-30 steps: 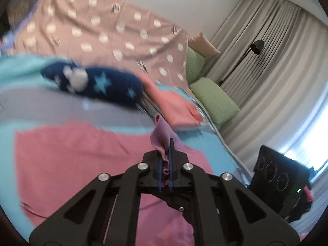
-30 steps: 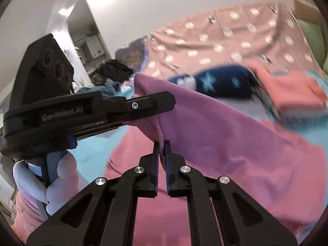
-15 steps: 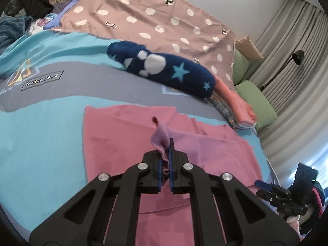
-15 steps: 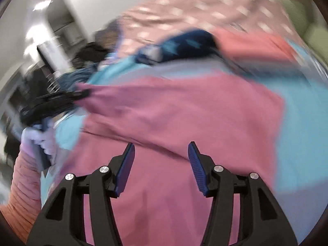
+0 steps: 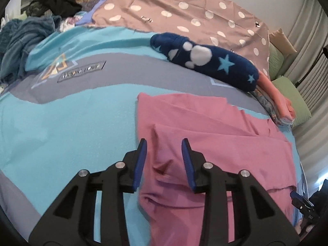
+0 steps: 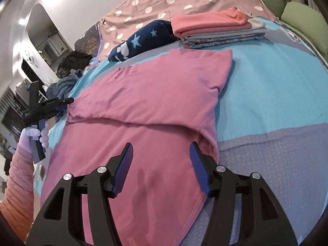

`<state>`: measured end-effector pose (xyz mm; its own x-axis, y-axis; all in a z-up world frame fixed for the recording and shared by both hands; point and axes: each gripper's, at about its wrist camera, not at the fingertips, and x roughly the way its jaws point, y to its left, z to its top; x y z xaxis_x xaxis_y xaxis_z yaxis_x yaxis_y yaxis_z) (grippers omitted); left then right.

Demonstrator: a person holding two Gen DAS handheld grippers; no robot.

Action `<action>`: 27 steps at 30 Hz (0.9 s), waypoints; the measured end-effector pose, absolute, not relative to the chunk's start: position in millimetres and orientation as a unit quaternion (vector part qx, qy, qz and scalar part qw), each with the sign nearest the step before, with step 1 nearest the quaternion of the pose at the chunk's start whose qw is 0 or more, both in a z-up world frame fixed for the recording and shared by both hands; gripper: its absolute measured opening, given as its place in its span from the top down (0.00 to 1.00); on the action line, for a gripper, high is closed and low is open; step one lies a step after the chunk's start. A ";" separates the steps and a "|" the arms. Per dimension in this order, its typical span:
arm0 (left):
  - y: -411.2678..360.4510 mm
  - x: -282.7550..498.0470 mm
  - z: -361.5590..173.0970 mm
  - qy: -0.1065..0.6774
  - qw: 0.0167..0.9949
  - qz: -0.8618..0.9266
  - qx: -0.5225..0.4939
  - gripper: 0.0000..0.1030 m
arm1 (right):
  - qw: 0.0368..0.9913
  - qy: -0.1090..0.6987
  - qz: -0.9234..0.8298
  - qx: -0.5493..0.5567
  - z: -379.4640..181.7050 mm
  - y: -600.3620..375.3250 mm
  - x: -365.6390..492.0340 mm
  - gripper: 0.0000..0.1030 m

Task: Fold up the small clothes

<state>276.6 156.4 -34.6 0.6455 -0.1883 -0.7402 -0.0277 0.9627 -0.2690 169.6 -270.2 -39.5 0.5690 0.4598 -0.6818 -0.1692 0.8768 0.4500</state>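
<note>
While both grippers hang low over the bed (image 5: 67, 110), the pink garment (image 6: 155, 102) lies spread on the blue-and-grey cover with one layer already turned over onto itself, its fold line running across just ahead of the right gripper (image 6: 161, 167). That gripper's fingers are opening and grasp nothing; the pink cloth passes flat beneath the gap between them, with the garment's hemmed edge just outside the right-hand finger. The left gripper (image 5: 164, 164) is likewise opening, its fingers released: a puckered corner of the pink cloth sits in the gap, but the pads stand clear of it on either side. Beyond the fingers, well apart from the garment, a navy star-patterned roll (image 5: 205, 61) lies across the bed, and beside it a stack of folded clothes (image 6: 217, 28) topped by a coral piece. As I read it, the step in hand is letting go after laying one fold down, so the garment is partly folded and not yet compact. The next move probably calls for both pairs of fingers to back off without dragging the loose layer, then take fresh corners along one edge, lifting evenly so the cloth comes over square. A snag on the left corner could pull the fold askew.
</note>
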 end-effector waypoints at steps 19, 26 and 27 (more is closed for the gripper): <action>-156.8 197.7 -65.6 0.488 0.781 -0.386 -0.062 0.55 | 0.841 0.425 0.166 0.291 -41.8 -385.6 299.1 0.45; -178.3 213.3 -65.4 0.462 0.807 -0.363 -0.051 0.61 | 0.816 0.444 0.201 0.311 -66.5 -375.7 339.0 0.66; -180.1 214.6 -67.7 0.466 0.800 -0.373 -0.057 0.72 | 0.820 0.451 0.191 0.296 -69.0 -372.9 344.2 0.97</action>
<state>214.6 -180.1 -67.7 0.2875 -0.6497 -0.7037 0.5429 0.7158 -0.4391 344.2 -372.9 -69.0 0.5206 0.5806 -0.6260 -0.0460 0.7512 0.6584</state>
